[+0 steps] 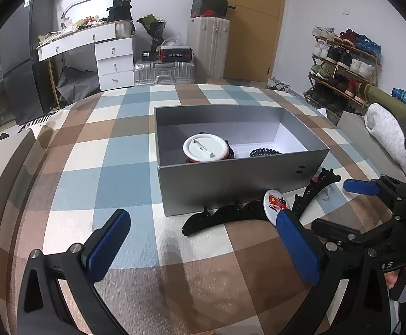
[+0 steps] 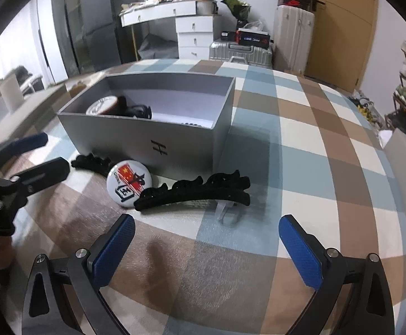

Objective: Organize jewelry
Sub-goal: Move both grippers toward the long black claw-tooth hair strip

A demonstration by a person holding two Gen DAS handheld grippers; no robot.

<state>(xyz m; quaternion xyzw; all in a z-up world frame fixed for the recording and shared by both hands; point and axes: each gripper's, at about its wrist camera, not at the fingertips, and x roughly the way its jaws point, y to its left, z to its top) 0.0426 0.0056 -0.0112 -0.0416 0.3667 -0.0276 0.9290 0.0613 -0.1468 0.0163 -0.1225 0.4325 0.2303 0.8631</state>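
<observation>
An open grey box (image 1: 230, 184) (image 2: 175, 139) stands on the checked cloth. Inside lie a white pin badge (image 1: 205, 148) (image 2: 102, 106), back side up, and a black coiled hair tie (image 1: 265, 152). In front of the box rest a round flag badge (image 1: 276, 203) (image 2: 130, 182), a long black hair clip (image 2: 194, 191) (image 1: 314, 189), a second black clip (image 1: 225, 217) (image 2: 91, 163) and a small clear clip (image 2: 228, 212). My left gripper (image 1: 203, 240) (image 2: 52, 153) is open and empty, just short of the second clip. My right gripper (image 2: 207, 240) (image 1: 331, 206) is open and empty, near the long clip.
The blue, brown and white checked cloth (image 1: 105, 173) covers the whole surface. A person's white sleeve (image 1: 384, 134) shows at the right. Beyond the far edge are white drawers (image 1: 114, 67), suitcases (image 1: 208, 44) and a shoe rack (image 1: 342, 64).
</observation>
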